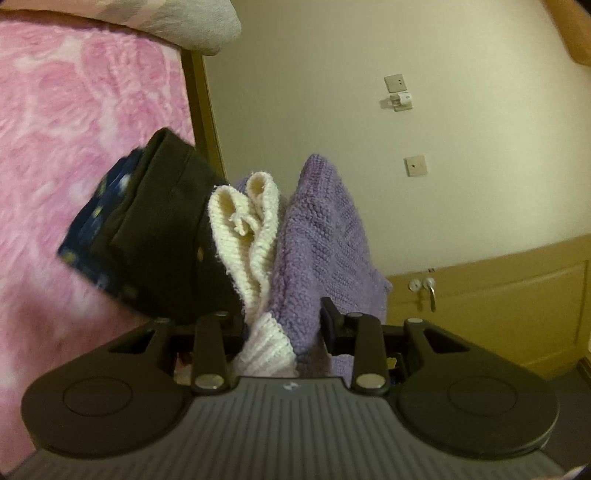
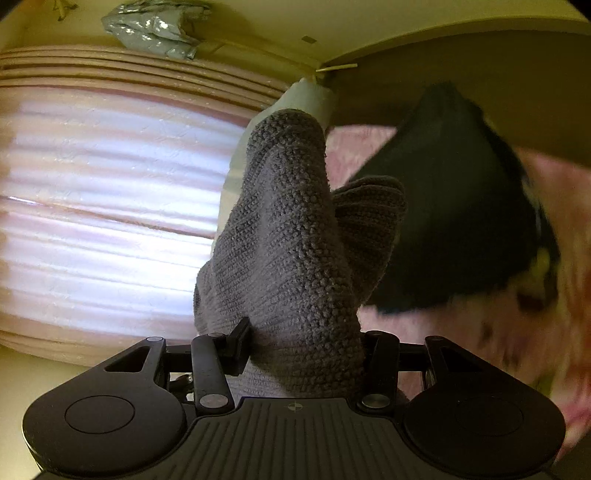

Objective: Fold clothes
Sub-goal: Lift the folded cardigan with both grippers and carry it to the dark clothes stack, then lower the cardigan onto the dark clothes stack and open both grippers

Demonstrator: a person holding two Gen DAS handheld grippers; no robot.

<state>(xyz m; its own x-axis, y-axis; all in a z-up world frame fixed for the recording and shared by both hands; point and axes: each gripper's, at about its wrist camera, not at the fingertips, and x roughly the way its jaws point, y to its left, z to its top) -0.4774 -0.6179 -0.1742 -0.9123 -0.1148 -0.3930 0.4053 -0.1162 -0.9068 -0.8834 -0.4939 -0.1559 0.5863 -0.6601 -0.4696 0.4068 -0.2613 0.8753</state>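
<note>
A purple knitted sweater (image 1: 321, 236) with cream ribbed trim (image 1: 243, 229) bunches up between the fingers of my left gripper (image 1: 286, 325), which is shut on it. In the right wrist view the same knit (image 2: 291, 240) looks grey-purple in shadow and stands up in folds out of my right gripper (image 2: 303, 347), also shut on it. The fingertips of both grippers are mostly buried in the fabric. A folded dark garment (image 1: 166, 236) with a navy patterned piece (image 1: 99, 229) under it lies on the pink blanket (image 1: 74, 147) to the left; it also shows as a dark folded pile (image 2: 454, 206).
The pink fluffy blanket (image 2: 535, 332) covers the bed. A grey striped pillow (image 1: 177, 18) lies at the bed's head by the wooden bed frame (image 1: 205, 110). A yellow door with a handle (image 1: 430, 291) is on the right. Pale pink curtains (image 2: 110, 192) fill the left of the right wrist view.
</note>
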